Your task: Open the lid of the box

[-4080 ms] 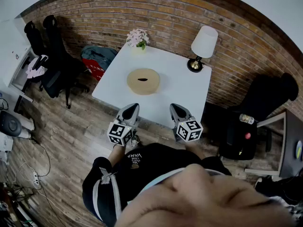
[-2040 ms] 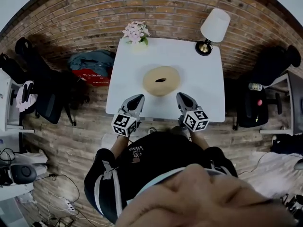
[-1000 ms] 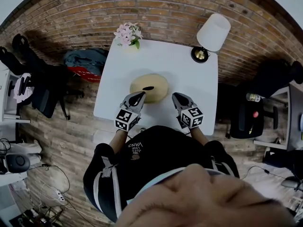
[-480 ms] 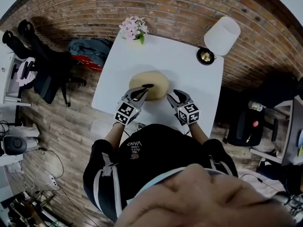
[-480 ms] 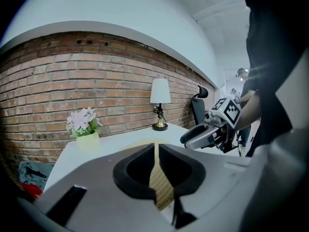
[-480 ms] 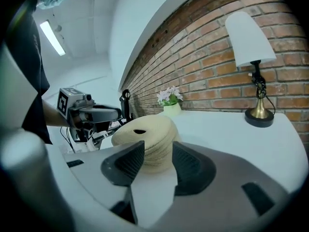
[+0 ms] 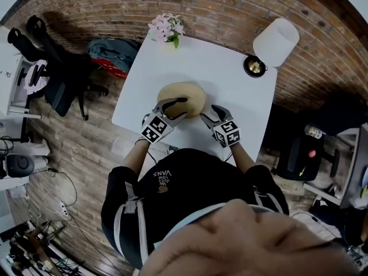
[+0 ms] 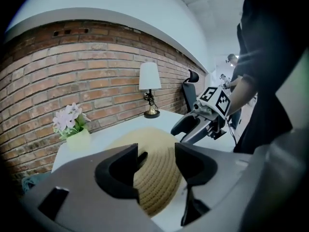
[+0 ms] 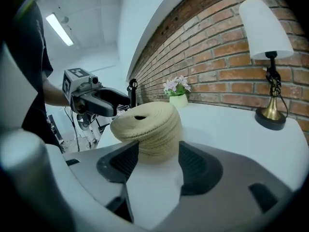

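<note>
Brick wall (image 7: 230, 7) backs the white surface (image 7: 236, 76), with the person standing at its near edge. Flowers (image 7: 165, 26) stand far beyond the left tongs (image 7: 174, 107), at the back corner.

The left tongs have come forward from the near edge to the box (image 7: 187, 96) and now reach its left side. A second ago they were pressed together. Now the jaws are opening, and the left gripper view shows them apart, with the woven lid (image 8: 157, 175) rising between them and neither pad pressing on it. The lid's dark slot (image 8: 141, 157) sits just beside the left jaw.

The box lies between the two tongs, lid still on.

The right tongs (image 7: 208, 115) have closed in on its right side in the same way. Their jaws are also opening. The right gripper view shows them spread, with the box just ahead of the tips and not touching either pad. A lamp (image 7: 276, 42) stands well beyond these tongs.

The approach looks finished and both tongs are readying to grip. Judging from this, the lift has not yet begun.
</note>
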